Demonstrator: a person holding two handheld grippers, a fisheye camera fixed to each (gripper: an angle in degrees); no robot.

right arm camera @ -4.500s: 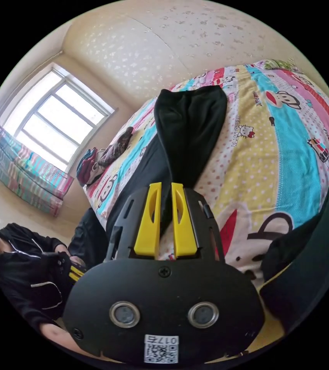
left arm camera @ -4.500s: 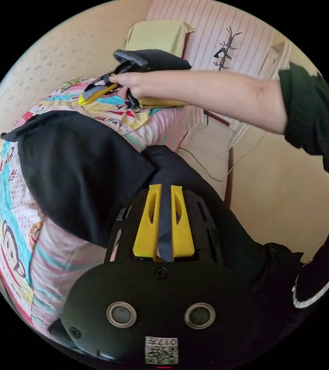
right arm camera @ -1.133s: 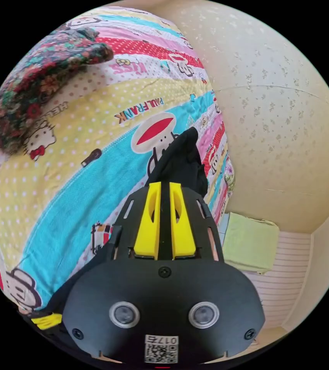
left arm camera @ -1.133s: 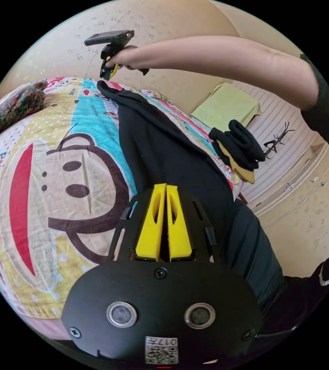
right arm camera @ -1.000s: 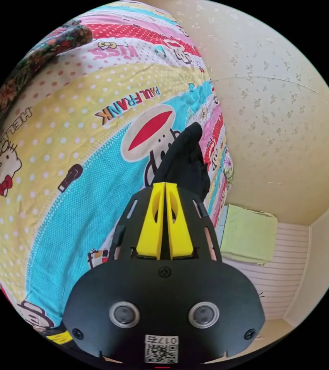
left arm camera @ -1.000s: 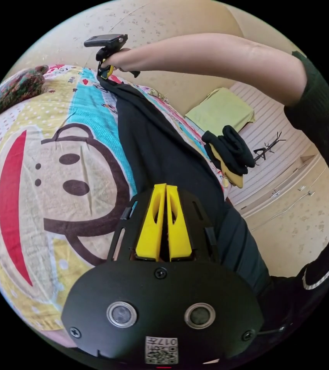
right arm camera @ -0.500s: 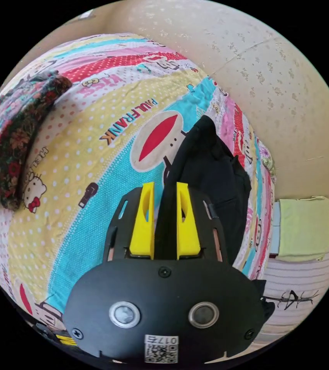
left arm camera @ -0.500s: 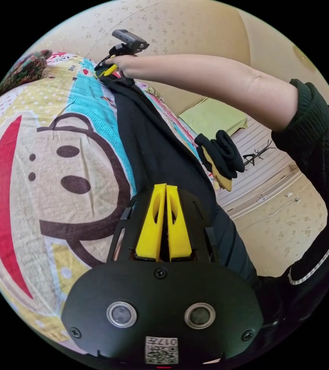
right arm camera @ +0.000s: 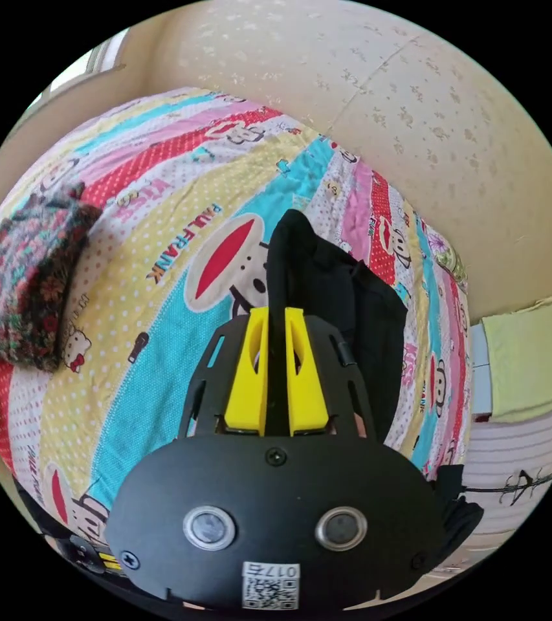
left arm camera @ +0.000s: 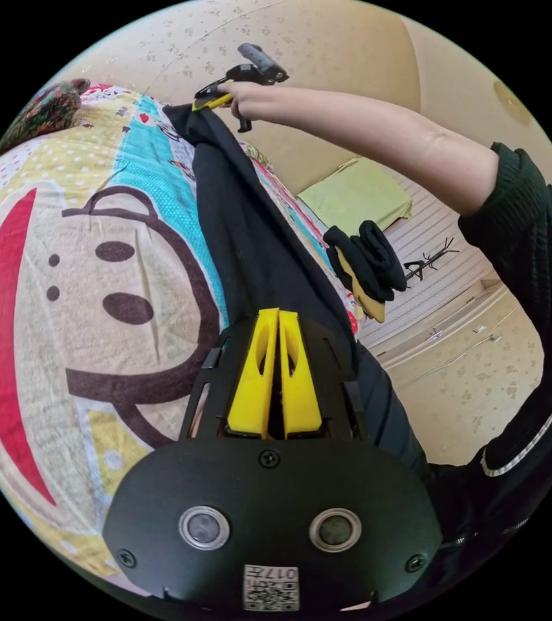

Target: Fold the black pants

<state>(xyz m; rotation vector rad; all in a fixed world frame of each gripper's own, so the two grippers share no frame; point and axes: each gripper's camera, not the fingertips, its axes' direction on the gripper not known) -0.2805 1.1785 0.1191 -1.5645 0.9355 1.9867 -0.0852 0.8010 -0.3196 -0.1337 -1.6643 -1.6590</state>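
Left claw (left arm camera: 279, 323): yellow jaws drawn nearly together, with dark cloth of the black pants (left arm camera: 256, 246) in the narrow gap between them; both jaws appear to bear on the fabric at the near end of the garment. The pants lie stretched in a long band on the bed (left arm camera: 62, 291), over the cartoon-print cover, running from this claw away to the far end of the bed. Right claw (left arm camera: 214, 100), seen in the left gripper view: held in the person's hand (left arm camera: 243, 100) at the end of a bare forearm (left arm camera: 379, 139) reaching fully extended across the frame, sleeve pushed up near the elbow; its yellow tips meet the far end of the pants, which is lifted slightly off the cover there. In the right gripper view, the right claw (right arm camera: 276, 323) shows its jaws a small gap apart with a fold of the pants (right arm camera: 334, 291) rising between them and pressed by both. Beyond it the rest of the garment lies bunched on the bed (right arm camera: 159, 213). A floral cushion (right arm camera: 23, 284) rests on the bed well apart from the pants. A folded dark bundle (left arm camera: 373, 259) sits at the bed's edge, beside a pale green cloth (left arm camera: 356, 194).
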